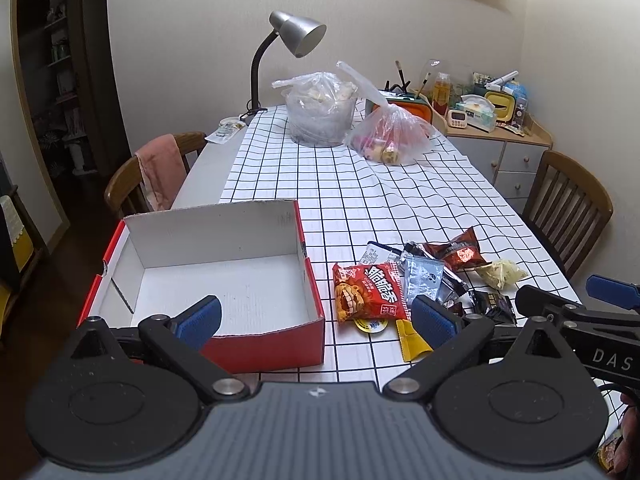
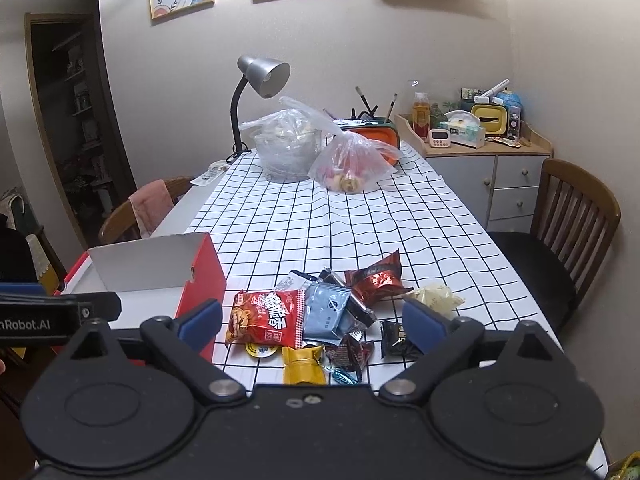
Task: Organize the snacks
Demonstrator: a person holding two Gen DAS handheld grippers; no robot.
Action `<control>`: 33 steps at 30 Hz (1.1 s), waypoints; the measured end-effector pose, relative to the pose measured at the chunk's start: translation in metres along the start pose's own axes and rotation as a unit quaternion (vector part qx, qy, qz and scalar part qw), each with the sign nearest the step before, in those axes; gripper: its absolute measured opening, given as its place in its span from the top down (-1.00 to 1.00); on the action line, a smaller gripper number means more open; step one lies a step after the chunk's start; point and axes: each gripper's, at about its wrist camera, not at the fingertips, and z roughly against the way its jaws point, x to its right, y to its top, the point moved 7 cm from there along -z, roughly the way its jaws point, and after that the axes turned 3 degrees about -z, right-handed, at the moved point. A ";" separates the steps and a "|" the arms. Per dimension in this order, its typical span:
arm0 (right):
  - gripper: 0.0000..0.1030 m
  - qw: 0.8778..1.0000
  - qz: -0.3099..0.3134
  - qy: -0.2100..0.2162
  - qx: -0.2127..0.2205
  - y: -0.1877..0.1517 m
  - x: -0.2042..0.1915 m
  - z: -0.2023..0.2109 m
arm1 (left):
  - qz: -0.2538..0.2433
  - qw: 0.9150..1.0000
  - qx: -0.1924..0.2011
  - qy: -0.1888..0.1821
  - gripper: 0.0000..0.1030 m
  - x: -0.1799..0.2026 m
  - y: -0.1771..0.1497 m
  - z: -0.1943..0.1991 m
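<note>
A red cardboard box [image 1: 264,342] with a white empty inside sits at the table's near left; it also shows in the right wrist view [image 2: 202,280]. Right of it lies a pile of snack packets: a red packet [image 1: 368,292] [image 2: 268,316], a grey-blue packet [image 1: 424,276] [image 2: 326,310], a dark red wrapper [image 1: 456,254] [image 2: 376,280], a pale packet [image 1: 502,274] [image 2: 436,296], a yellow packet [image 1: 412,340] [image 2: 302,364] and black ones [image 2: 396,338]. My left gripper [image 1: 316,320] is open and empty, over the box's right wall. My right gripper [image 2: 312,322] is open and empty, just before the pile.
Two clear plastic bags [image 1: 320,108] [image 1: 390,136] of food stand at the far end of the checked tablecloth [image 1: 380,200], by a grey desk lamp [image 1: 296,34]. Wooden chairs stand left [image 1: 132,180] and right [image 1: 568,204]. A cluttered cabinet [image 1: 500,148] stands far right.
</note>
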 end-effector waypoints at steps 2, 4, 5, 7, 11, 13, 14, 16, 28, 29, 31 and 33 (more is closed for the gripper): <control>-0.88 1.000 0.001 0.000 0.001 0.000 0.000 0.000 | 0.000 1.000 0.000 0.000 -0.97 0.000 0.000 0.000; -0.88 1.000 0.001 0.001 0.001 0.000 0.000 0.000 | 0.000 1.000 0.000 0.000 -0.97 0.000 0.000 0.000; -0.88 1.000 0.001 0.001 0.001 0.001 -0.001 0.000 | 0.000 1.000 0.000 0.000 -0.97 0.000 0.000 0.000; -0.89 1.000 0.001 0.001 0.001 0.001 -0.001 0.001 | -0.001 1.000 -0.001 0.000 -0.97 0.001 -0.001 0.000; -0.89 1.000 0.002 -0.001 0.002 0.001 -0.001 0.002 | -0.002 1.000 -0.001 -0.002 -0.97 0.002 -0.003 0.001; -0.89 1.000 0.001 0.000 0.002 0.000 -0.001 0.002 | -0.002 1.000 -0.001 -0.003 -0.97 0.002 -0.003 0.001; -0.89 1.000 0.001 0.002 0.002 0.000 -0.002 0.002 | -0.003 1.000 -0.001 -0.003 -0.97 0.002 -0.003 0.001; -0.89 1.000 0.003 0.006 0.003 0.000 -0.003 0.003 | -0.003 1.000 -0.001 -0.004 -0.97 0.003 -0.004 0.001; -0.93 1.000 0.003 0.009 0.005 -0.001 -0.005 0.005 | -0.006 1.000 0.001 -0.010 -0.97 0.002 -0.003 0.005; -0.93 1.000 0.003 0.009 0.006 -0.001 -0.005 0.005 | -0.006 1.000 0.000 -0.011 -0.98 0.002 -0.003 0.004; -0.93 1.000 0.003 0.010 0.007 0.000 -0.004 0.005 | -0.007 1.000 0.000 -0.011 -0.97 0.002 -0.003 0.004; -0.93 1.000 0.002 0.013 0.006 -0.001 -0.002 0.003 | -0.008 1.000 0.000 -0.013 -0.97 0.003 -0.002 0.004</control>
